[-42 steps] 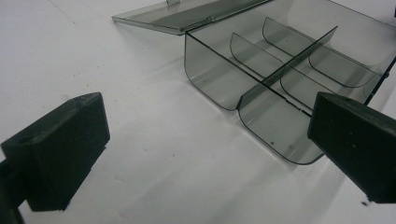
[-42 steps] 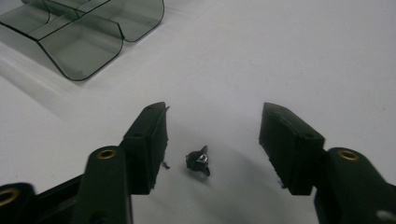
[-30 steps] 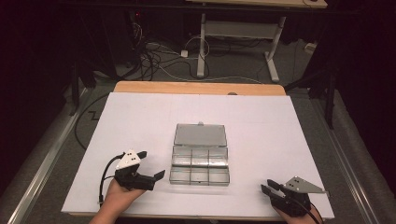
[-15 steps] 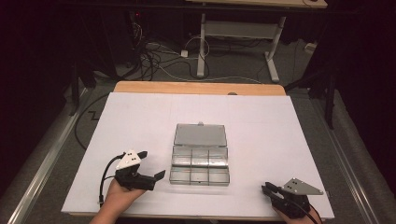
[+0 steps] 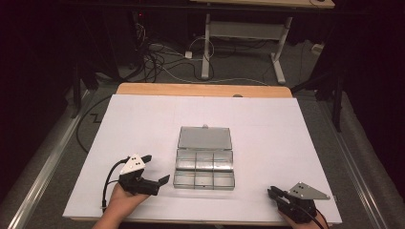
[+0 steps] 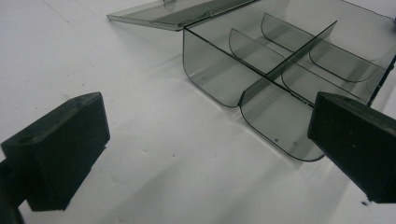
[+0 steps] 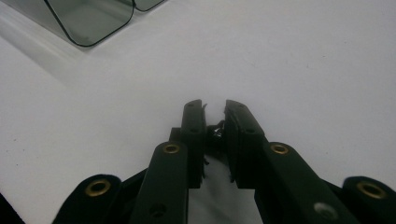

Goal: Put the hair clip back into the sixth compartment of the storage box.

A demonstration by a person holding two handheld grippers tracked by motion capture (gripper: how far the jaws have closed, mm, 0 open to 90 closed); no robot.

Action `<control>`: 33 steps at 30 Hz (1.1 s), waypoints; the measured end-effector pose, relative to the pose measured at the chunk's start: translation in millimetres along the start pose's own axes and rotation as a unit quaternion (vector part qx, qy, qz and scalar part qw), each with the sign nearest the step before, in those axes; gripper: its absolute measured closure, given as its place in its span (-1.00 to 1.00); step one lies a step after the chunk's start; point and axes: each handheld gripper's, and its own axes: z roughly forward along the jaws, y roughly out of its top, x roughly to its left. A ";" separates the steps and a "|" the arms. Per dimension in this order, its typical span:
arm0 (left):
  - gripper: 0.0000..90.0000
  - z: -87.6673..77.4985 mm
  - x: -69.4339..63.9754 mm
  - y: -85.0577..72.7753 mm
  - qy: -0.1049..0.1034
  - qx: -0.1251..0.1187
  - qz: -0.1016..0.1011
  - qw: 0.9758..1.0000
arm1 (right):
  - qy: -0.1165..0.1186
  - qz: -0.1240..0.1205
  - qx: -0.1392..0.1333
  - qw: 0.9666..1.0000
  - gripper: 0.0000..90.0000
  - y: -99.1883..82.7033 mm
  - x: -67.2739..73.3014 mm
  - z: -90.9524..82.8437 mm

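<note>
A clear smoky plastic box [image 5: 204,171] with several compartments lies at the middle of the white table, its lid [image 5: 205,138] folded flat behind it. My left gripper [image 5: 158,167] rests just left of the box, jaws wide open and nothing between them. In the left gripper view it [image 6: 208,116] faces the box's [image 6: 280,70] empty compartments. My right gripper [image 5: 270,192] lies near the front edge, right of the box. Its jaws [image 7: 215,105] have just been closing and stand almost together. A tiny glint sits deep between them; I cannot tell what it is.
The white sheet [image 5: 143,119] covers the table; a wooden edge [image 5: 200,89] shows at the back. Beyond it are cables [image 5: 162,52] on the floor and a table frame [image 5: 243,33]. Metal rails [image 5: 43,162] run along both sides.
The right gripper's jaws have drawn closer together. Both hands and the box stay where they were.
</note>
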 end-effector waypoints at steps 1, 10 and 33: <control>-1.00 0.2 0.1 0.0 -0.001 0.001 0.000 1.000 | -0.001 0.000 0.001 1.000 0.78 0.0 0.3 -0.1; -1.00 0.2 0.3 -0.5 -0.001 -0.003 -0.004 1.000 | -0.004 -0.007 0.002 1.000 0.79 1.5 1.1 -0.2; -1.00 0.8 -1.4 -0.6 -0.002 -0.003 0.005 1.000 | -0.004 0.000 -0.007 1.000 0.79 8.2 2.5 -2.6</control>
